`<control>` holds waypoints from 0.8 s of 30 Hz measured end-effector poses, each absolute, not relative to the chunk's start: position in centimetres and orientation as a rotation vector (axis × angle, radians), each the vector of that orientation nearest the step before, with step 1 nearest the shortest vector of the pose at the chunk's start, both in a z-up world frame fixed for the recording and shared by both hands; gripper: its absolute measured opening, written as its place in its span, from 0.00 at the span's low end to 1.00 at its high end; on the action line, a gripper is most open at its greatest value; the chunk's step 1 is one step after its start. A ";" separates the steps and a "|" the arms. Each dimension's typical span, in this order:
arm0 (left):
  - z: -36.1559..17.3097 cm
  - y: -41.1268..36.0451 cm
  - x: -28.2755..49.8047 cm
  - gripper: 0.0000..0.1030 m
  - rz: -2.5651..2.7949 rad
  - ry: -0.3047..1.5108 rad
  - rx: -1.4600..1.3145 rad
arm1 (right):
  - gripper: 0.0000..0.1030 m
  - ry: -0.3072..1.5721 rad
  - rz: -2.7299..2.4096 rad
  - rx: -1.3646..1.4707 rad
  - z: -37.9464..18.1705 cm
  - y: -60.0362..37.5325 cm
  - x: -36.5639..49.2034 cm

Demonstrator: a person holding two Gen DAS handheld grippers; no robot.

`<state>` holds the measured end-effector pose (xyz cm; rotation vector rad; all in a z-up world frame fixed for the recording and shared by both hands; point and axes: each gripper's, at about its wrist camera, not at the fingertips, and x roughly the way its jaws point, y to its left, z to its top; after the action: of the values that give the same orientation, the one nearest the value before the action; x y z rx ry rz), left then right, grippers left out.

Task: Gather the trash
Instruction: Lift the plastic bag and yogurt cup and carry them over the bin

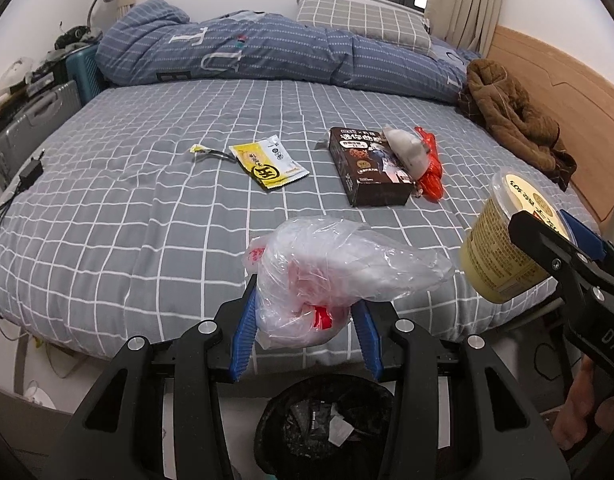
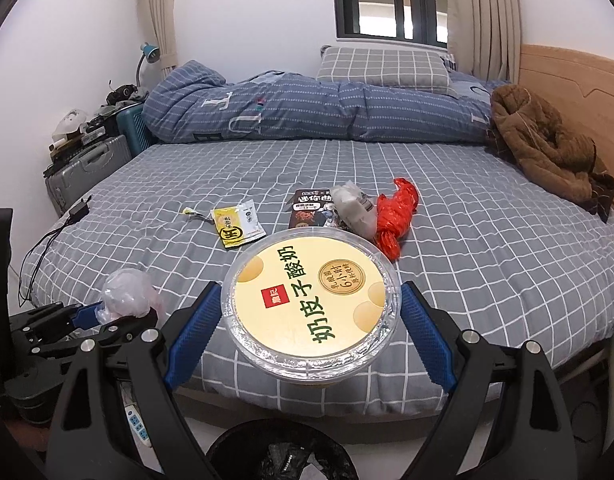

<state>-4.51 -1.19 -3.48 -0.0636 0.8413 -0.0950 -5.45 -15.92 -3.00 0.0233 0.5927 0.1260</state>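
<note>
Left gripper (image 1: pixel 305 322): ribbed blue pads pinching a crumpled clear plastic bag (image 1: pixel 339 276). Thin, glossy film with red print showing through; the bulk balloons forward past the fingertips and off to the right.

Right gripper (image 2: pixel 311 320): jaws spread wide, clamped on a round yogurt cup (image 2: pixel 311 304). Pale yellow label, clear domed lid with a crimped foil rim; the lid faces the wrist camera. In the left view the same cup (image 1: pixel 503 240) hangs just to the right of the bag, tipped on its side, a hand (image 1: pixel 575 412) below it on the gripper handle.

Directly beneath both grippers: a round black trash bin (image 1: pixel 323 424), dark liner, scraps of paper inside.

Ahead of the grippers, a bed (image 1: pixel 147 200) in grey sheet with white grid. Lying on it, beyond the bag: flat yellow sachet (image 1: pixel 269 164), torn open, and a small twisted wrapper scrap (image 1: pixel 201 149) to its left. Further right, a dark brown cardboard box (image 1: pixel 371 168) with a wad of whitish plastic (image 1: pixel 407 146) on top; touching its right side, a knotted orange-red plastic bag (image 1: pixel 431 168).

Far edge: rumpled blue quilt (image 1: pixel 267 48), brown fleece garment (image 1: pixel 511 120) against the wooden headboard (image 1: pixel 567 92).
</note>
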 end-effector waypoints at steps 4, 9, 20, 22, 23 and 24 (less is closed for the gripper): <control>-3.5 -1.1 -5.7 0.42 -0.094 0.844 -0.070 | 0.82 0.600 0.127 0.031 -3.2 -16.0 -6.4; -4.5 -1.4 -7.1 0.42 -0.104 0.871 -0.070 | 0.82 0.621 0.131 0.036 -4.0 -15.9 -7.8; -5.8 -1.4 -9.8 0.42 -0.104 0.904 -0.077 | 0.82 0.668 0.137 0.033 -5.9 -15.6 -10.6; -6.0 -1.4 -10.4 0.42 -0.104 0.912 -0.079 | 0.82 0.680 0.138 0.029 -6.3 -15.4 -11.2; -6.2 -1.4 -10.7 0.42 -0.105 0.918 -0.081 | 0.82 0.683 0.138 0.029 -6.5 -15.3 -11.4; -6.4 -1.3 -10.9 0.42 -0.104 0.922 -0.082 | 0.82 0.686 0.138 0.030 -6.6 -15.3 -11.7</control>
<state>-10.90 -1.34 -6.41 -0.0815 0.9218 -0.1037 -11.67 -15.29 -6.59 0.0299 0.6863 0.1379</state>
